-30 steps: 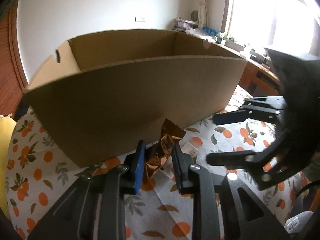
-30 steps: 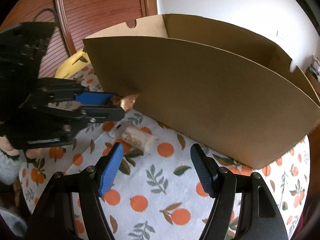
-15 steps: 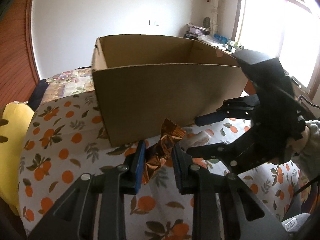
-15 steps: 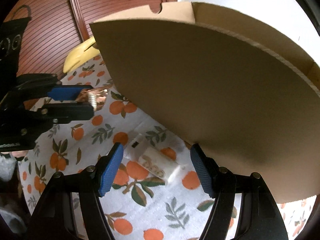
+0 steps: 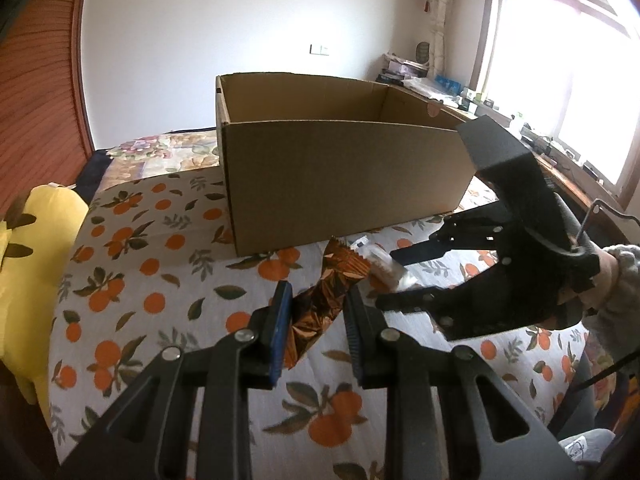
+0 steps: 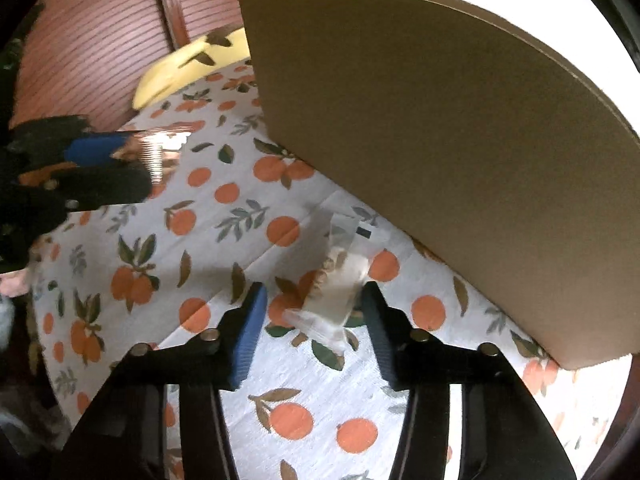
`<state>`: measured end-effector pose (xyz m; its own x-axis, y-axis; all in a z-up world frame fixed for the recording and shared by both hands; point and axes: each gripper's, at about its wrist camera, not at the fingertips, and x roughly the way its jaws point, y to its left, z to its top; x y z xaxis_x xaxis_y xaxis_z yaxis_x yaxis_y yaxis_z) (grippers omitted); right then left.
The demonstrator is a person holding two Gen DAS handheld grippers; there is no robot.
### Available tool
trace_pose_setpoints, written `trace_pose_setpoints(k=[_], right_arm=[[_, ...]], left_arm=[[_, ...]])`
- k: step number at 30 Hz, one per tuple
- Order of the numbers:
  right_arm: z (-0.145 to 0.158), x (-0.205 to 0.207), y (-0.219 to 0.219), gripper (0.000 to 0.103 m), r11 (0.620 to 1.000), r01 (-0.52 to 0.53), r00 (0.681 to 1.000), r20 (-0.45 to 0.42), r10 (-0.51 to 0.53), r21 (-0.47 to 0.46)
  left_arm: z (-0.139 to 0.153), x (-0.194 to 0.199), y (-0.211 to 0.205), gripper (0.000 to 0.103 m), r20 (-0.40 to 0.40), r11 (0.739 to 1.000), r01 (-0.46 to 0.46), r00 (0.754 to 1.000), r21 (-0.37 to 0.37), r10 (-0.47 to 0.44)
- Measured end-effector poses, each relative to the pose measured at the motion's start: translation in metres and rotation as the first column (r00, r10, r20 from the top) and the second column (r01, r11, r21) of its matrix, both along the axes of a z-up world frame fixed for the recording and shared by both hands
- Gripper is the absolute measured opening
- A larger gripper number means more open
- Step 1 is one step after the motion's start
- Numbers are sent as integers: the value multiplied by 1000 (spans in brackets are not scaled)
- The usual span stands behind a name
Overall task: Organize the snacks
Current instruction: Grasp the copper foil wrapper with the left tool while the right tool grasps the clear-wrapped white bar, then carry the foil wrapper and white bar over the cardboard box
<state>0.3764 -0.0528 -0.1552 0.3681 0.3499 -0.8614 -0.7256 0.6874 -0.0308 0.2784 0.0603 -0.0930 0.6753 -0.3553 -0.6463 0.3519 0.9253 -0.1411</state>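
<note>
Copper foil snack packet (image 5: 320, 312) is pinched in the left gripper (image 5: 316, 316). Only the right wrist view shows the right gripper (image 6: 312, 320), jaws just closing, around a clear snack packet (image 6: 334, 292) on the orange-print tablecloth (image 6: 224, 240); beyond, only the left view shows inside the cardboard box (image 5: 344, 184).

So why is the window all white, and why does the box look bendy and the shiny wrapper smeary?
Left wrist view: daylight overexposes the window. Right wrist view: the fisheye lens curves the cardboard box, and motion blur smears the shiny wrapper and the clear snack packet.
</note>
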Motion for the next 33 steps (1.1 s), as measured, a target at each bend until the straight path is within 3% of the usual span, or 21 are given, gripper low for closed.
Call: trace_pose_setpoints(k=[2,6,11,20,23,33], right_arm=[[-1,2,2,45,999,41,999,10,-41,3],[-1,10,5,20,991,130,991,35,-131,16],[10,-6,-8,20,984,171,984,40,-173,50],[82,-76,-54,20,961,231,961,120,-250,153],[104,-98,-70,20,953,246,950,149,-273,176],[141,-149,-115,20,919,304,909,212,-358,250]], left_arm=[[0,-5,1,24,0,1000,-9,1000,0,9],[6,-16,3,24,4,1000,-23,1000,-5,23],[24,-34,0,24,24,1000,-24,999,-5,24],[65,-62,-16,24,78,1000,7,997,-14,-6],[81,-70,-27,24,108,999,32,994,13,-33],[99,-93,-48,24,123,997,76,989,26,-79]])
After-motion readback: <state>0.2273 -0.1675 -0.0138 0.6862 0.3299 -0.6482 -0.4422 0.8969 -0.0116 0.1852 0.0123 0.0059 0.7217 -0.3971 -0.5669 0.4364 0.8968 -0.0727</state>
